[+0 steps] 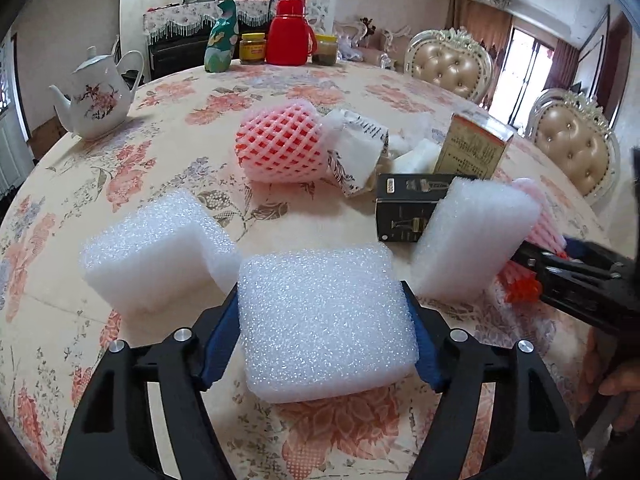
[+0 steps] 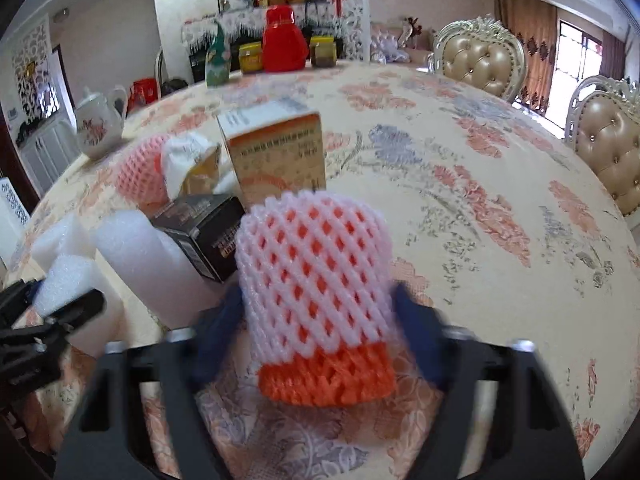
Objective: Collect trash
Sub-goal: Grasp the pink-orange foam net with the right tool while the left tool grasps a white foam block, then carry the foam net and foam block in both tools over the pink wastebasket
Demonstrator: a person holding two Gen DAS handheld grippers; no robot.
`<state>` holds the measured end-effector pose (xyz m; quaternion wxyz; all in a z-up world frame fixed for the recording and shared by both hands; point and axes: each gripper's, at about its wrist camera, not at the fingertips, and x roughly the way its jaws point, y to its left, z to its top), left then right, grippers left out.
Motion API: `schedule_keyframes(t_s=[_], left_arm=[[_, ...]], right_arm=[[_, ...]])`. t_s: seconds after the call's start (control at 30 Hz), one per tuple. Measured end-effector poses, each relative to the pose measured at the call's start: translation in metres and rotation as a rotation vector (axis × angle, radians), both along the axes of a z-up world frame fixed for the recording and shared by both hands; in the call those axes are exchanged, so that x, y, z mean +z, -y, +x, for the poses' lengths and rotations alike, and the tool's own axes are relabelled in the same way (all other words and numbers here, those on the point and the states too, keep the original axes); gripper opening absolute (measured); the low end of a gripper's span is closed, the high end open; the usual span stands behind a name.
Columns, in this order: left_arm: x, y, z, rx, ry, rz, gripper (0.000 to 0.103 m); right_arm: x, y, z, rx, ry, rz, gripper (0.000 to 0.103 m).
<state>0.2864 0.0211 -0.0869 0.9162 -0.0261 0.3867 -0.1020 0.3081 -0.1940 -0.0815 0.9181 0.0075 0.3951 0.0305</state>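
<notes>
My left gripper (image 1: 322,304) is shut on a white foam block (image 1: 324,320) and holds it just above the flowered table. My right gripper (image 2: 318,300) is shut on a white and orange foam fruit net (image 2: 316,284); it shows at the right of the left wrist view (image 1: 532,272). More trash lies on the table: two white foam blocks (image 1: 156,240) (image 1: 472,232), a pink fruit net (image 1: 284,144), a crumpled paper wrapper (image 1: 356,152), a black box (image 1: 404,208) and a tan carton (image 1: 472,144).
A white teapot (image 1: 96,96) stands at the far left. A red thermos (image 1: 288,32), jars (image 1: 252,48) and a green figurine (image 1: 220,40) stand at the table's far edge. Padded chairs (image 1: 452,64) stand at the right.
</notes>
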Motion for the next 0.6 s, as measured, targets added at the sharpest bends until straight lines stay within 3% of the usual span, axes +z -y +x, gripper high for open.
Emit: schedule_keyframes(t_s=[0.07,0.1,0.17,0.27,0.37,0.6], left_arm=[[0.005,-0.001,-0.006,0.009,0.041,-0.001,0.068],[0.008,0.000,-0.009,0.013,0.066,0.012,0.068],[0.014,0.004,-0.017,0.030,0.110,0.051,0.068],[0.027,0.009,-0.031,0.064,0.140,0.028,0.068],[0.038,0.024,-0.049,0.107,0.188,0.057,0.068],[0.052,0.066,-0.078,0.162,0.198,0.011,0.068]], right_arm=[[0.004,0.001,-0.003,0.017,0.026,0.011,0.022],[0.007,0.002,-0.006,0.027,0.033,0.001,0.021],[0.013,0.007,-0.013,0.052,0.046,0.011,0.020],[0.019,0.025,-0.029,0.075,0.060,0.079,0.020],[0.022,0.041,-0.044,0.119,0.070,0.094,0.021],[0.037,0.092,-0.070,0.197,0.089,0.117,0.021]])
